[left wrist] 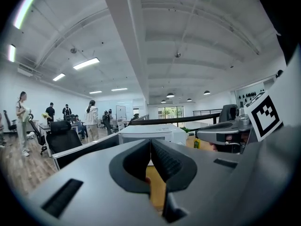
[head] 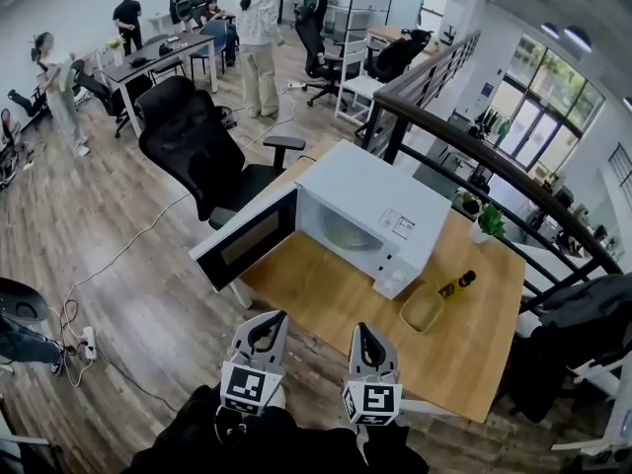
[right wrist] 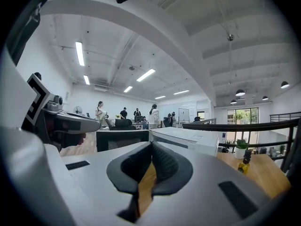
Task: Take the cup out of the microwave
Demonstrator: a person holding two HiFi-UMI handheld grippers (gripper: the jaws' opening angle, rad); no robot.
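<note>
A white microwave (head: 380, 215) stands on the wooden table (head: 474, 344), and its door (head: 247, 240) hangs wide open to the left. A pale round shape (head: 346, 232) shows inside the cavity; I cannot tell whether it is the cup. My left gripper (head: 269, 320) and right gripper (head: 363, 332) hover side by side at the table's near edge, short of the microwave, both shut and empty. In the left gripper view the shut jaws of the left gripper (left wrist: 150, 144) point at the microwave (left wrist: 153, 132). The right gripper (right wrist: 151, 147) also points at the microwave (right wrist: 188, 140).
A yellow-green bowl (head: 423, 309) and a small bottle (head: 457, 284) lie right of the microwave, with a potted plant (head: 486, 223) behind them. A black office chair (head: 202, 146) stands beside the open door. A dark railing (head: 494, 156) runs behind the table. Several people stand far back.
</note>
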